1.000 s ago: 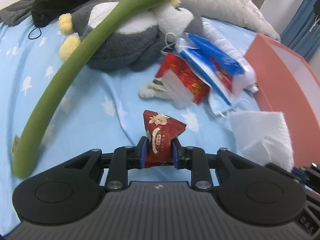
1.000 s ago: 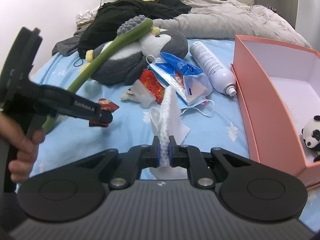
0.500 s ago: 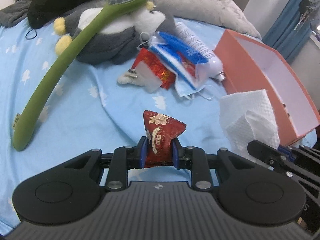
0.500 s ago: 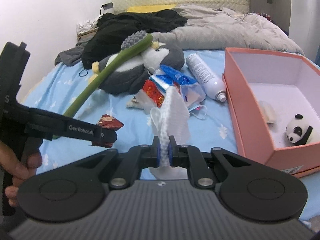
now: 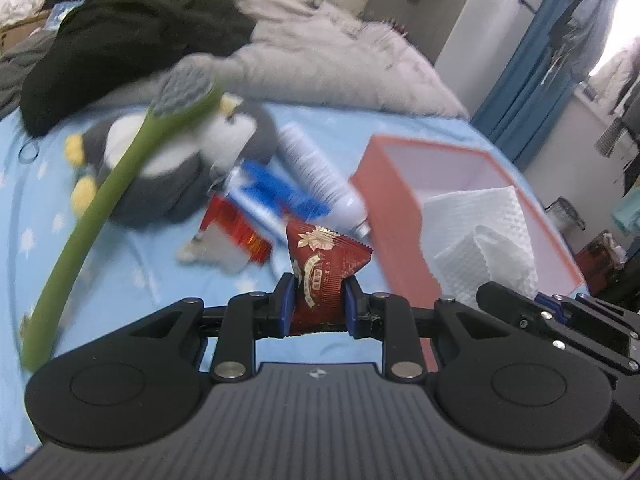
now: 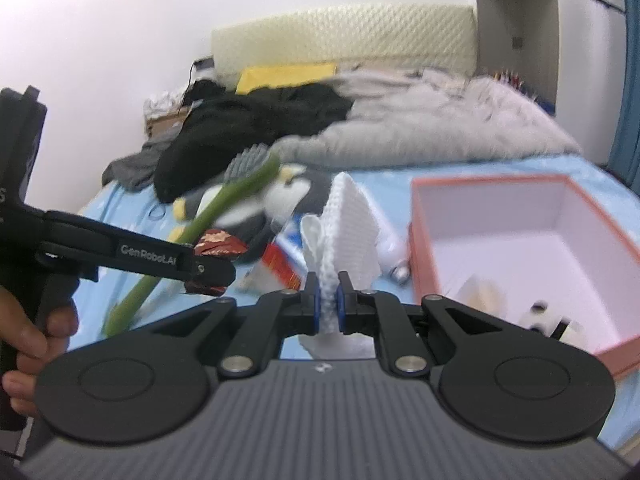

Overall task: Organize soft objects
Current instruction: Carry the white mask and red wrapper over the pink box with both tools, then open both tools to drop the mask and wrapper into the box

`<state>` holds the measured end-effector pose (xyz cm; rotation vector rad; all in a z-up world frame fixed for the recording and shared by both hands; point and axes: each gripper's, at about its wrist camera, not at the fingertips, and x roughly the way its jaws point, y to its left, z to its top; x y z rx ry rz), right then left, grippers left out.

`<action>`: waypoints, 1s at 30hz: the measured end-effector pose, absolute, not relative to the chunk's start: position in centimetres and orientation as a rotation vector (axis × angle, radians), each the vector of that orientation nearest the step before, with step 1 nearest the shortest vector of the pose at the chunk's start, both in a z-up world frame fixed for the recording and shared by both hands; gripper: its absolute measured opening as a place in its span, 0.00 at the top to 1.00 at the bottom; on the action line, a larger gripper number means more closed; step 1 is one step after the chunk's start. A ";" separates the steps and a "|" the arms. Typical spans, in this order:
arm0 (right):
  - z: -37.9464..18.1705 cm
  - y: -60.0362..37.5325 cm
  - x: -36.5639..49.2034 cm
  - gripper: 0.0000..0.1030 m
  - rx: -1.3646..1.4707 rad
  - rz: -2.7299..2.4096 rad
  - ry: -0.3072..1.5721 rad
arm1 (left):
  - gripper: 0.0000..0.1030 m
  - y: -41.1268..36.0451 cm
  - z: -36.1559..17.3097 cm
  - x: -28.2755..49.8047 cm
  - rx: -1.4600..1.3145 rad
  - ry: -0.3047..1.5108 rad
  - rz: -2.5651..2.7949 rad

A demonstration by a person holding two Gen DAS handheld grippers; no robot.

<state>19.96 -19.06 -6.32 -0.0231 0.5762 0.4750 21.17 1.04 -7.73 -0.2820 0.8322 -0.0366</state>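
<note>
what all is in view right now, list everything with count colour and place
snack packet: 1, dark red, clamped in the left gripper
cloth: 1, white, textured, clamped in the right gripper
box: 1, salmon outside, pale inside, open, on the bed at right
panda toy: 1, black and white, blurred, inside the box
penguin plush: 1, grey and white, yellow feet, on the bed
long brush: 1, green handle, grey head, lying across the plush
spray can: 1, white, beside the box
packets: a small pile, red and blue, before the plush
sheet: 1, light blue
left gripper: 1, black
right gripper: 1, black
hand: 1, on the left gripper's handle
</note>
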 end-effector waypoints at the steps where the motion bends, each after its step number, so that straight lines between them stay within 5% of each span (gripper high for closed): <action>1: -5.7 -19.4 20.2 0.89 -0.025 0.468 0.563 | 0.71 0.7 -7.1 21.5 -0.281 0.823 -0.042; 19: 2.3 -27.9 27.0 0.89 -0.012 0.290 0.483 | 0.71 -9.3 2.0 32.5 -0.169 0.777 -0.257; 30: -2.6 -32.1 32.2 0.89 0.018 0.210 0.692 | 0.71 -15.5 -4.5 39.1 -0.142 0.973 -0.305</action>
